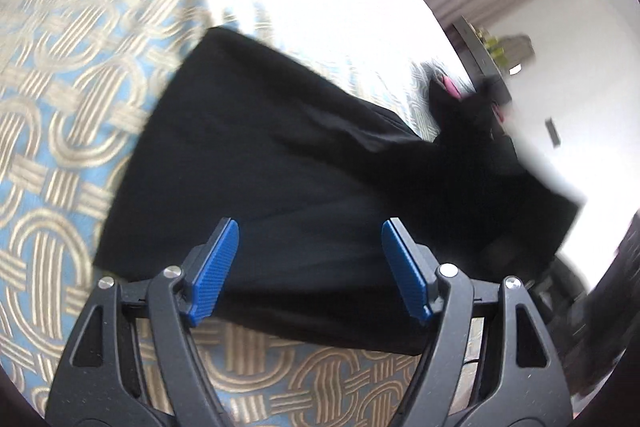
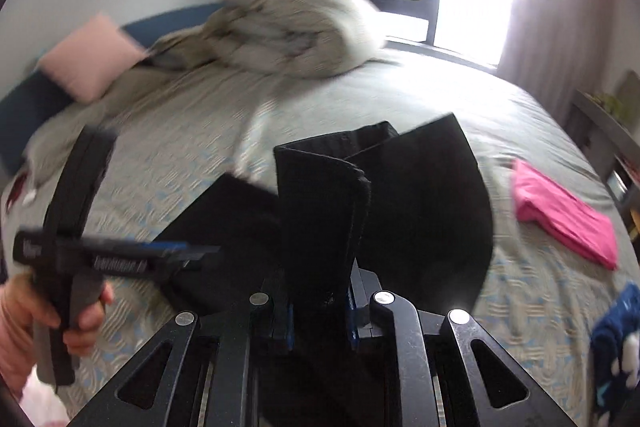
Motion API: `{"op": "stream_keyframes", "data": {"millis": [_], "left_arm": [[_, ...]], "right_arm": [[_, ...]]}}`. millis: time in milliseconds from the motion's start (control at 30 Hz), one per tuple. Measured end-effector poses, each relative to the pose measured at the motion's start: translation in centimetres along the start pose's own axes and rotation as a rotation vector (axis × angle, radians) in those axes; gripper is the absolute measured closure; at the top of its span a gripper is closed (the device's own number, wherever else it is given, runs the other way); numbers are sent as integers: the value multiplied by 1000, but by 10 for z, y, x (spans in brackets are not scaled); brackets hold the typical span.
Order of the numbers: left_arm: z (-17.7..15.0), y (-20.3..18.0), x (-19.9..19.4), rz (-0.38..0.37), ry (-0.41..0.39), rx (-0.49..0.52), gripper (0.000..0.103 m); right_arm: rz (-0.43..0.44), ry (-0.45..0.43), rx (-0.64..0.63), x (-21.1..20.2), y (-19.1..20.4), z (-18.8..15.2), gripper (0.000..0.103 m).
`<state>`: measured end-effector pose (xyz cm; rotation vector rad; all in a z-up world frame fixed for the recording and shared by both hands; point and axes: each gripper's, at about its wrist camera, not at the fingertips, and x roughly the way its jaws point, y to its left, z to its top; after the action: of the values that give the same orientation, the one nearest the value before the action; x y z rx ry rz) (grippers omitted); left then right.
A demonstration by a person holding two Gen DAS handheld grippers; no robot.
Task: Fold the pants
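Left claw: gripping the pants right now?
No. The left claw stands open above the black pants, its blue pads well apart with no cloth pinched between them.

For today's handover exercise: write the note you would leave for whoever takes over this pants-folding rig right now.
Right gripper: jaws shut on a bunched end of the black pants, lifted off the bed.
Left gripper: jaws open, nothing between them, above the part of the pants that lies on the bed.
Other things: pink garment lies folded to the right, apart from the pants.
Done: one end picked up.
Left: carry that end over, lay it down, square the fold. Pictures are blurred, so how the edges line up cannot be told.
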<state>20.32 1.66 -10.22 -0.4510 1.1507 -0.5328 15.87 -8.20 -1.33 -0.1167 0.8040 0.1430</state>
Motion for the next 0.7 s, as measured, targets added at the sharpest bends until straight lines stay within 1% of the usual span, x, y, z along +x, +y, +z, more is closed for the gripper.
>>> {"op": "stream_keyframes", "data": {"millis": [33,133,267,367,400,433,467,533,600,700], "left_arm": [[0,2,-1,-10,-1,-5,29],[-3,5,-5,-41,12,9,29],[-2,3,-2,-76,35,5,28],[1,3,5,-145,55,-41,27],[2,2,8,-173,65,-55,25],[2,0,12,-196,78,-60,23],[3,-4,17,-216,97,-56,22],[0,-13,26,-211,131,-32,22],[0,-24,37,-193,157,-9,22],[-1,-38,50,-180,186,18,22]], "right_arm": [[25,45,-27,15,14,-5,86],[44,144,-71,42,31,-23,86],[39,168,-96,48,35,-36,86],[44,163,-107,42,32,-39,85],[52,162,-127,40,33,-41,82],[55,163,-143,34,38,-44,82],[61,167,-155,33,39,-46,81],[86,176,-187,31,45,-53,77],[118,181,-201,28,47,-58,69],[216,178,-177,14,41,-62,63]]}}
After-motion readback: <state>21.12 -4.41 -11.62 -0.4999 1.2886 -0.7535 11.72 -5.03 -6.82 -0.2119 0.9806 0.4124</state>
